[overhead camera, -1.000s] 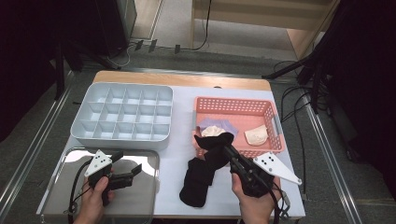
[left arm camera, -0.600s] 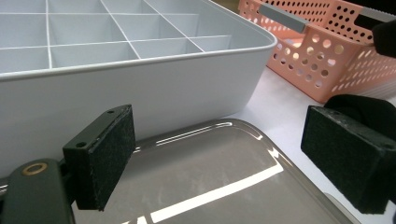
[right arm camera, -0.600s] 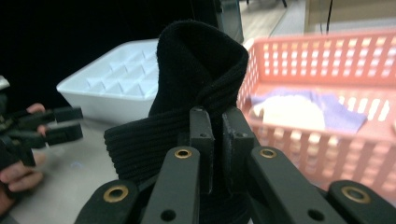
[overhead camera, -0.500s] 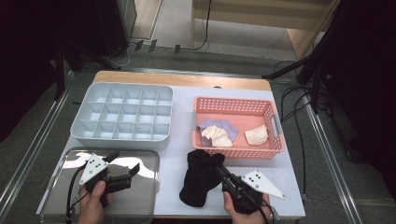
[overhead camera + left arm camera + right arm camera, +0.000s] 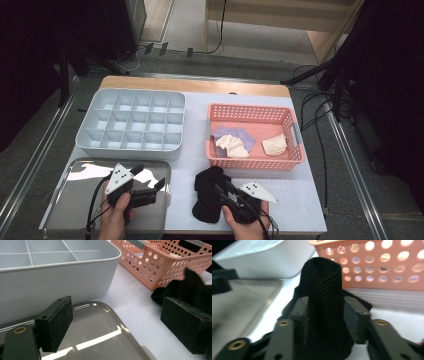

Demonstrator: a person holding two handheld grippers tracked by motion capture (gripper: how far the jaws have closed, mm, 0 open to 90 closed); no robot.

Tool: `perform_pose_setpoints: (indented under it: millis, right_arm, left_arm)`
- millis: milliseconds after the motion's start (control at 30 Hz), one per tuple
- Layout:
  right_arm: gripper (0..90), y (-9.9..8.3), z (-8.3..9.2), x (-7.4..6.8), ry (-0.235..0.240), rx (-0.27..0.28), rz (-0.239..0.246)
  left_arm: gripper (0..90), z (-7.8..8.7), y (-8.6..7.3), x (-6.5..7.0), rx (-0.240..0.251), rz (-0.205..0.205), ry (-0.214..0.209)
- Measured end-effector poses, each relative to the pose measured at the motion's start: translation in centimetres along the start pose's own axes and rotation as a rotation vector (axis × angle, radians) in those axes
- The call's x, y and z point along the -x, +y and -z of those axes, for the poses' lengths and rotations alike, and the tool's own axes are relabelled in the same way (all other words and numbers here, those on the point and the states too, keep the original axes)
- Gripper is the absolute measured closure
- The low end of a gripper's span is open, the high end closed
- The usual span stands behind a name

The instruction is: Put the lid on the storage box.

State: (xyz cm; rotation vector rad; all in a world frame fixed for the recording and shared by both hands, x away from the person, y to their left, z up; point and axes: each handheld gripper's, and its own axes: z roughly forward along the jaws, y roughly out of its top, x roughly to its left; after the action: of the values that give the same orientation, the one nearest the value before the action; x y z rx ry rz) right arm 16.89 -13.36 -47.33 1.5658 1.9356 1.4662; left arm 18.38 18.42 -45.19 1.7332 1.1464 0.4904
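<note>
Right gripper view showed my right claw [image 5: 325,322] with jaws just opening, the black sock [image 5: 324,315] standing between them on the white table [image 5: 300,190], just before the pink basket [image 5: 372,262].

Lab: stands [image 5: 334,75], cables [image 5: 320,145], table [image 5: 300,200]

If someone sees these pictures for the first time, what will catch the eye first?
Probably the black sock, dark against the white table at the near edge, with the right gripper around its ribbed fold; the jaws have just been opening. Next, the pink basket at the right with pale cloths inside, and the empty grey divided tray at the left.
</note>
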Motion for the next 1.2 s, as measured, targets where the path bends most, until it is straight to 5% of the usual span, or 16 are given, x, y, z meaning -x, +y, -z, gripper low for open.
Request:
perform_pose_setpoints:
  millis: [133, 267, 367, 467, 567, 867, 1200]
  right_arm:
    - [42.0, 0.1, -1.7, -0.3, -0.023, -0.048, 0.063]
    - [43.5, -0.3, -3.0, -0.3, -0.022, -0.094, 0.068]
    - [54.8, -0.7, -3.2, -0.5, -0.016, -0.101, 0.078]
    - [71.2, -0.9, -3.1, -0.1, 0.016, -0.085, 0.025]
    - [77.3, -0.7, -2.7, 0.1, 0.026, -0.081, -0.002]
    - [78.4, 0.6, 1.5, 0.7, 0.105, 0.022, -0.090]
    - [78.4, 0.7, 5.5, 5.5, -0.042, 0.096, -0.167]
  left_arm:
    - [11.6, -1.0, 0.6, 0.7, 0.009, 0.042, -0.030]
    - [12.1, -1.7, 0.8, 1.2, 0.013, 0.068, -0.036]
    - [12.1, -1.7, 0.5, 1.5, -0.003, 0.015, -0.023]
    - [12.2, -1.8, 0.2, 1.5, -0.021, -0.007, -0.020]
    - [12.3, -2.0, 0.0, 1.5, -0.036, -0.010, -0.016]
    - [12.6, -1.4, -0.2, 1.6, -0.032, -0.016, -0.012]
    - [12.6, -0.9, -0.4, 1.0, -0.031, 0.001, -0.004]
